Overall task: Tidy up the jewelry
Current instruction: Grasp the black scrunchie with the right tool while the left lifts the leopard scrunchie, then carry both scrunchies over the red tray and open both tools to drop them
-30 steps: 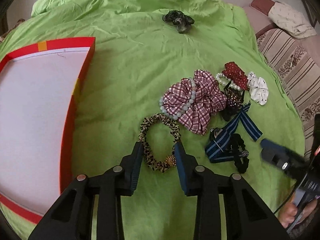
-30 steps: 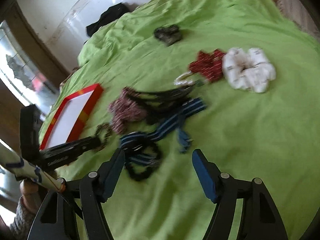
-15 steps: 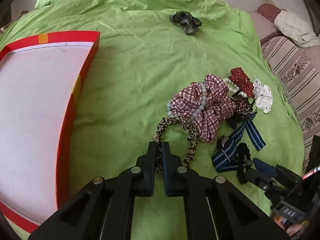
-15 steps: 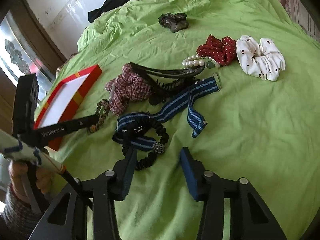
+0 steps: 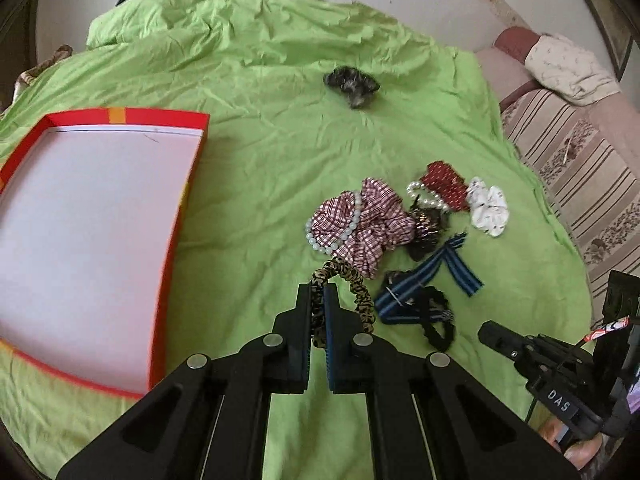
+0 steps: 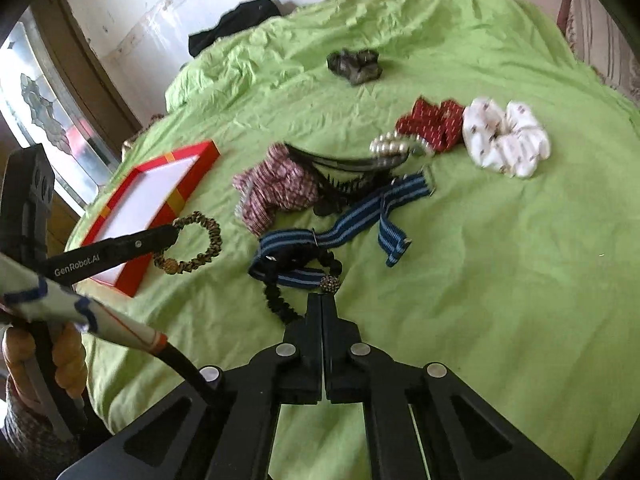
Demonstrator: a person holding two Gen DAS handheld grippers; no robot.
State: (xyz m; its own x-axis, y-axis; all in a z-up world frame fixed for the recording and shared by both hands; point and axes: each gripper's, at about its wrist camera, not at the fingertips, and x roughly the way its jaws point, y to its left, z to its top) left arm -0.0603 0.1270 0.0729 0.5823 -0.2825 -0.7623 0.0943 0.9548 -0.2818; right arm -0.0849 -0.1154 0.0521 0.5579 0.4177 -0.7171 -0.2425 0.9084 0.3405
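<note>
The leopard-print hair tie (image 5: 347, 280), a soft, light, springy loop best pinched anywhere along its fabric band, hangs just above the green bed (image 5: 256, 184), right of the red tray (image 5: 172, 240). The left gripper (image 5: 319, 300) is clamped on its near-left side. The right gripper (image 6: 322, 312) has just closed to fully shut on the black beaded hair tie (image 6: 280, 300) beside the striped ribbon (image 6: 352, 224).

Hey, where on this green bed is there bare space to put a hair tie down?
Free: the white floor of the red box; the sheet between that box and the plaid scrunchie; the stretch between the pile and the dark scrunchie farther back. Crowded: around the striped ribbon, pearls and white scrunchie.
</note>
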